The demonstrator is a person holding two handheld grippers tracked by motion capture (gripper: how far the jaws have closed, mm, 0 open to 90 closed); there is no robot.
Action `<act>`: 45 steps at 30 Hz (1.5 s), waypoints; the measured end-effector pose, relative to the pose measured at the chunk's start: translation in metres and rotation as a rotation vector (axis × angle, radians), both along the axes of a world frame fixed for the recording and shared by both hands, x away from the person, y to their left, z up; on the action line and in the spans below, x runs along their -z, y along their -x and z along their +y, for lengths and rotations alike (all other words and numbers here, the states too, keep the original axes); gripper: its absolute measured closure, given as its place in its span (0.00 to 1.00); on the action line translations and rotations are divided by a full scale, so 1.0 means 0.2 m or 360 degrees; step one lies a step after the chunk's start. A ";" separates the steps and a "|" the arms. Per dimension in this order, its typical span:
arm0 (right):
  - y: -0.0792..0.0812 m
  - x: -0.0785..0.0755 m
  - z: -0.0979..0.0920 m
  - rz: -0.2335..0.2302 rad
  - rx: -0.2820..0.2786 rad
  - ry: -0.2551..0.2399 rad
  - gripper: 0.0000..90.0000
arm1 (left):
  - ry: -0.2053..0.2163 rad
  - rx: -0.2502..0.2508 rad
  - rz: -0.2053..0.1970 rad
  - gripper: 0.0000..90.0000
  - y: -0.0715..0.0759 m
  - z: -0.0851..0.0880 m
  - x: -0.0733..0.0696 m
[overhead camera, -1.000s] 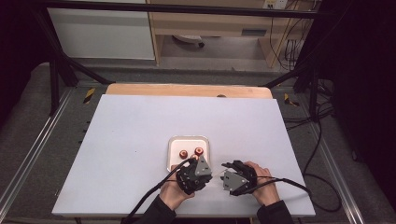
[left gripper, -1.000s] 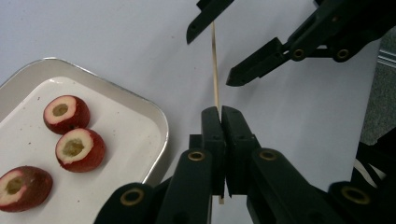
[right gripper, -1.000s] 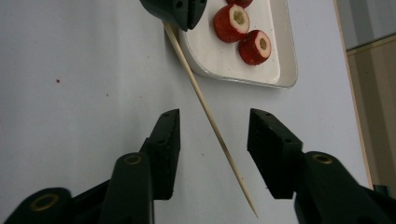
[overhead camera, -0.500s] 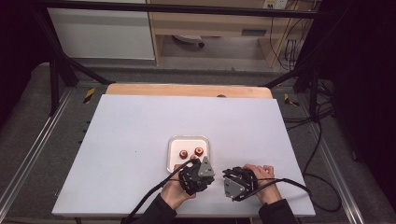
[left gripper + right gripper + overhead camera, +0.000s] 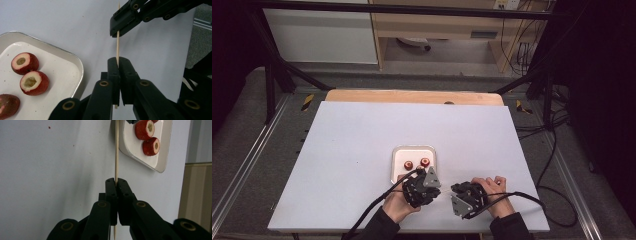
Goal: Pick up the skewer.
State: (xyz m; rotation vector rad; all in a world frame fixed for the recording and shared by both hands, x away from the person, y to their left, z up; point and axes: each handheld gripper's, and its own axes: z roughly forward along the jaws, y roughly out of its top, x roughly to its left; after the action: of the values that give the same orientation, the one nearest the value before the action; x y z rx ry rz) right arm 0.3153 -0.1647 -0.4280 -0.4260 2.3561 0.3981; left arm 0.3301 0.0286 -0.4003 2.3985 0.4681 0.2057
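A thin wooden skewer (image 5: pixel 117 45) (image 5: pixel 116 152) spans between my two grippers near the table's front edge. My left gripper (image 5: pixel 118 61) (image 5: pixel 436 189) is shut on one end of it. Its jaws have just eased a little, and the stick is still pinched between them. My right gripper (image 5: pixel 116 181) (image 5: pixel 453 193) has just been closing and is now shut on the other end of the skewer (image 5: pixel 445 190). Cored red fruit pieces (image 5: pixel 33 82) (image 5: pixel 151 146) (image 5: pixel 425 162) lie in a small white tray (image 5: pixel 77 67) (image 5: pixel 162 157) (image 5: pixel 413 150) just beyond the left gripper.
The white table top (image 5: pixel 362 140) stretches wide to the left, right and far side of the tray. A wooden strip (image 5: pixel 412 96) runs along its far edge. Black cables (image 5: pixel 377 205) trail from both grippers toward the near edge.
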 end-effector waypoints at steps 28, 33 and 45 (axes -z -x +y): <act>0.04 0.00 0.07 -0.0461 -0.0170 0.0224 0.99 | -0.0319 -0.0053 0.0341 0.97 -0.14 -0.10 0.00; 0.04 0.00 0.08 -0.0481 -0.0187 0.0233 0.99 | -0.0364 -0.0051 0.0332 0.98 -0.13 -0.11 0.00; 0.05 0.01 0.09 -0.0510 -0.0181 0.0231 0.98 | -0.0399 -0.0074 0.0273 0.98 -0.12 -0.11 0.00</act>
State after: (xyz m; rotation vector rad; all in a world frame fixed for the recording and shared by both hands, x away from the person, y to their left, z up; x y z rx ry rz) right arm 0.3062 -0.1461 -0.4296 -0.6445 2.0602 0.1935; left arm 0.3535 0.0059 -0.4006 2.6653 0.6086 0.0826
